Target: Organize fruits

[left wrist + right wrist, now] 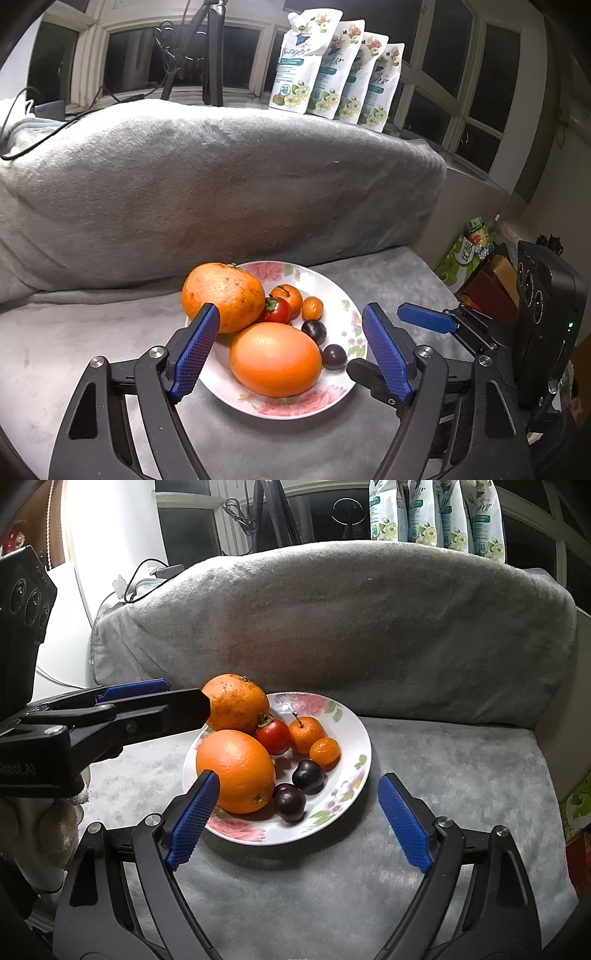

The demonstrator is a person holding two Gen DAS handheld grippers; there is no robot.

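Left wrist view shows both tongs, left tongs [290, 317] and right tongs [298, 784], wide open and empty over the flowered white plate [334, 291] of fruit mid-sofa seat, so close slowly around the smooth round orange [275, 358].

The right gripper [297, 805] hangs above the near edge of a floral plate [354, 723], its blue-padded fingers [404, 825] spread wide and holding nothing. Just past the left fingertip sits a smooth orange [236, 770]; a rougher orange [236, 701] lies behind it. Between the fingers and a little ahead rest two dark plums [290, 805], touching each other. Further ahead come a red tomato [274, 735], a small mandarin [306, 734] and a kumquat [324, 750]. The left gripper [177, 701] reaches in from the left, its tips at the rougher orange. Grey blanket [443, 775] covers the surface under the plate.
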